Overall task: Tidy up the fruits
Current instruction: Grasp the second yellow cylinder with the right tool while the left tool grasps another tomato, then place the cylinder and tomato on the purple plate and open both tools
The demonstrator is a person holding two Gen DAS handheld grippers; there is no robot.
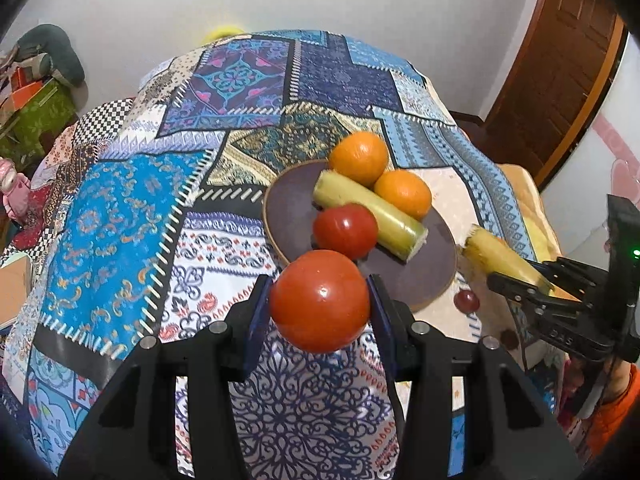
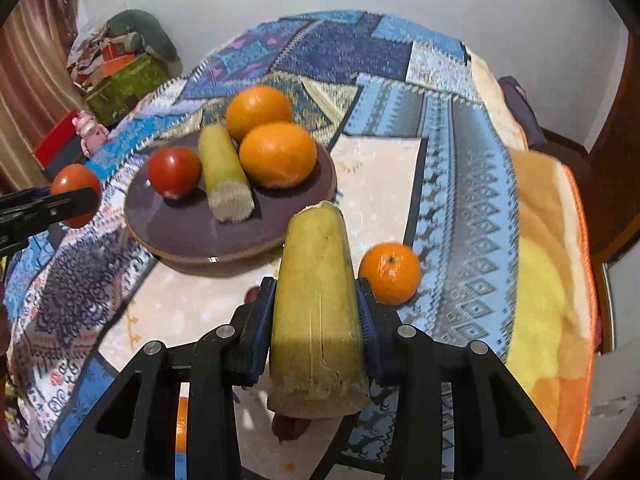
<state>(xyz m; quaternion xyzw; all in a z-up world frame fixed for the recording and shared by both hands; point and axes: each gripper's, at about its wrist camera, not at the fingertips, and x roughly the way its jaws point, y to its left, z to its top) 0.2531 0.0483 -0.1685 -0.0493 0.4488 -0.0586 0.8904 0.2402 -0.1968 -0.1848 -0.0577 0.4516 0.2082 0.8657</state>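
My left gripper (image 1: 320,300) is shut on a red tomato (image 1: 320,300) and holds it above the near edge of a dark purple plate (image 1: 288,204). The plate holds two oranges (image 1: 359,158), a second tomato (image 1: 345,230) and a yellow-green cane piece (image 1: 368,214). My right gripper (image 2: 316,304) is shut on another cane piece (image 2: 316,304), held above the cloth to the right of the plate (image 2: 180,232). A small orange (image 2: 389,273) lies on the cloth just right of it. The left gripper with its tomato (image 2: 76,194) shows at the left edge.
A patchwork cloth (image 1: 120,220) covers the table. A small dark red fruit (image 1: 466,301) lies by the plate's right rim. A pink toy (image 1: 14,188) and boxes (image 1: 36,116) stand at the left. A wooden door (image 1: 560,60) is at the right.
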